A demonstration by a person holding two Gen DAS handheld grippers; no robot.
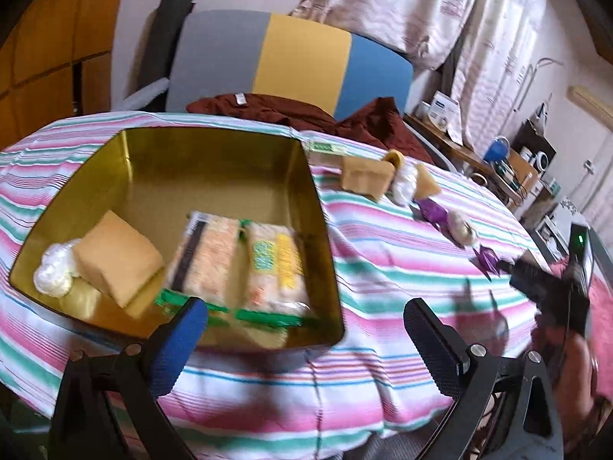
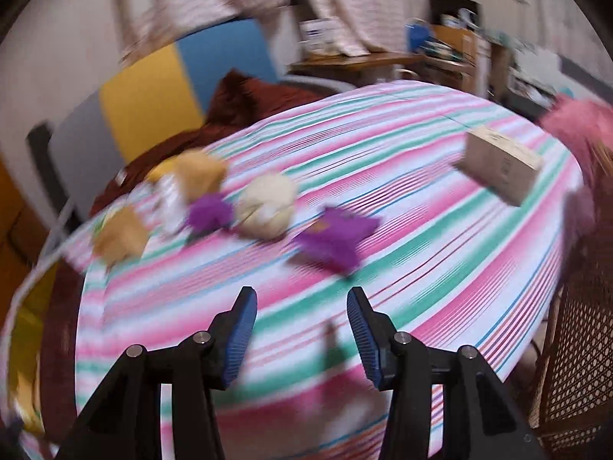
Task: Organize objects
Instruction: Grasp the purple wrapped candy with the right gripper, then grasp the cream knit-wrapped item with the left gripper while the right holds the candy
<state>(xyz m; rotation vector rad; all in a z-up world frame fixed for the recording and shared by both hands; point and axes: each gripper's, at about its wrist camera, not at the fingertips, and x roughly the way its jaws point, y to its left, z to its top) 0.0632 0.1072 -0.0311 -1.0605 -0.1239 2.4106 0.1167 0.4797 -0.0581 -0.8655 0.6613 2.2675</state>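
A gold tin (image 1: 323,207) sits on the striped cloth (image 1: 383,253). It holds a tan block (image 1: 115,257), a white wrapped sweet (image 1: 53,272) and two snack packets (image 1: 241,264). My left gripper (image 1: 306,329) hangs open over the tin's near right corner, holding nothing. To the right of the tin a row of loose items lies on the cloth: tan blocks (image 1: 366,178), purple-wrapped pieces (image 1: 433,211) and a cream ball (image 1: 463,228). The right wrist view is blurred. My right gripper (image 2: 302,306) is open and empty, short of a purple piece (image 2: 333,237) and the cream ball (image 2: 268,207).
A cardboard box (image 2: 498,165) lies on the cloth at the far right, beside something pink and fluffy (image 2: 582,122). A maroon garment (image 1: 291,113) and a grey-yellow-blue chair back (image 1: 299,53) are behind the table. A wicker chair (image 2: 574,345) stands at the right edge.
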